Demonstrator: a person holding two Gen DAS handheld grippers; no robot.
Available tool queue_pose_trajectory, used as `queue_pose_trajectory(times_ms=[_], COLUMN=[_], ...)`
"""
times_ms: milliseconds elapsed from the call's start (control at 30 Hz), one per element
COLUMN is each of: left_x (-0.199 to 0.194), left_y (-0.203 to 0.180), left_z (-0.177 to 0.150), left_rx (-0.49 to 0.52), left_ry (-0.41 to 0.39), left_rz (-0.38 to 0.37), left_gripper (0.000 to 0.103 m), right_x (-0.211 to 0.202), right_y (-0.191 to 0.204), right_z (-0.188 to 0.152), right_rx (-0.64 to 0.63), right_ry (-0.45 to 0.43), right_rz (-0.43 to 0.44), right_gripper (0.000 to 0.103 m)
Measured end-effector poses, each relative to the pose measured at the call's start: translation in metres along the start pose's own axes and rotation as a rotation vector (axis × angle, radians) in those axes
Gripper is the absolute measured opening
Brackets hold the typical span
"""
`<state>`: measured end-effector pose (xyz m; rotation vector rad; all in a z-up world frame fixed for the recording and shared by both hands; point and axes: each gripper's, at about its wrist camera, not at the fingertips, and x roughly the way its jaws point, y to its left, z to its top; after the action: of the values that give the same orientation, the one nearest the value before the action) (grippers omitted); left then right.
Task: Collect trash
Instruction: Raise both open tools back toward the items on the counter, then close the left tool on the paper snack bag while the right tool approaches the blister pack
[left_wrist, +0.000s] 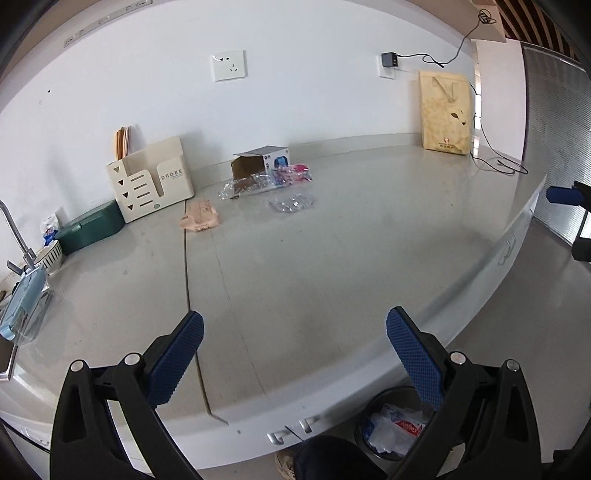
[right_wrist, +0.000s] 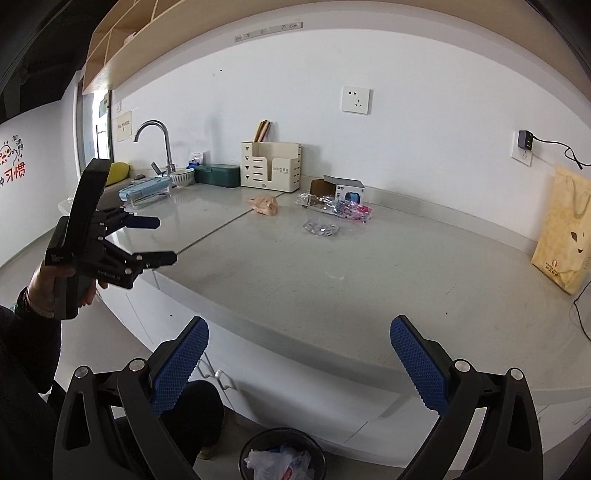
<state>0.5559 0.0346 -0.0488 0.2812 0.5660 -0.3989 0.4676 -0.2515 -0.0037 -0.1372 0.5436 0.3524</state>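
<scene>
The long pale grey desk runs along the white wall in front of me, and nearly everything on it sits well back by that wall. At its far right end a tall yellow paper gift bag stands upright against the wall. Below the desk's front edge, on the floor by my leg, is the round black mesh waste bin, already holding crumpled white plastic and a red-printed wrapper. My right claw has its blue-padded fingers spread wide with nothing between them, hanging over the desk's front edge above the bin. My left claw is likewise spread apart and empty, above the near part of the desk; the right wrist view shows it from the side, held up in my left hand off the desk's left end. Against the wall stands a cream plastic desktop organiser with wooden sticks poking out, and just left of it a dark green lidded box. To the organiser's right lies the trash: a small opened cardboard box with a grey printed side, lying with its flap open; touching its front, a crinkled clear wrapper with pink and blue print; nearer me and just apart, a crumpled clear plastic wrapper; and to the left, a crumpled peach-coloured paper bag.
</scene>
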Motion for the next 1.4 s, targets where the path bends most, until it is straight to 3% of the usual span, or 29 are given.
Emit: queue_pose_trajectory(times_ms=[200,333,533,600,767,900,1233,1400], left_x=[0.047,0.088,0.16,0.186,0.247,0.24,0.263,0.274], left_y=[0.041,0.074,0.127,0.138,0.161,0.157,0.164,0.164], left_z=[0.031,0.059,0.106,0.122,0.143,0.142,0.13,0.126], left_rx=[-0.07,-0.118,-0.214,-0.225,-0.285,-0.281,-0.3,-0.329], left_ry=[0.014,0.035,0.074,0.09,0.16,0.089,0.128,0.18], left_rz=[0.01,0.056,0.091,0.067,0.095,0.122,0.155,0.103], left_gripper=[0.099,0.099,0.099,0.099,0.099,0.099,0.099,0.098], right_x=[0.035,0.069,0.137,0.166,0.23,0.28,0.374,0.392], right_y=[-0.026,-0.038,-0.053,-0.051,-0.04,-0.041,-0.03,-0.033], right_z=[0.016,0.029,0.053,0.065,0.096,0.115,0.138,0.139], right_rx=[0.002,-0.005,0.041,0.043,0.016,0.084,0.099,0.144], right_ry=[0.042,0.05,0.083,0.103,0.135,0.198,0.307,0.31], right_rz=[-0.011,0.014,0.054,0.041,-0.016,-0.025,-0.095,-0.157], right_gripper=[0.1,0.1,0.1,0.1,0.1,0.1,0.1,0.1])
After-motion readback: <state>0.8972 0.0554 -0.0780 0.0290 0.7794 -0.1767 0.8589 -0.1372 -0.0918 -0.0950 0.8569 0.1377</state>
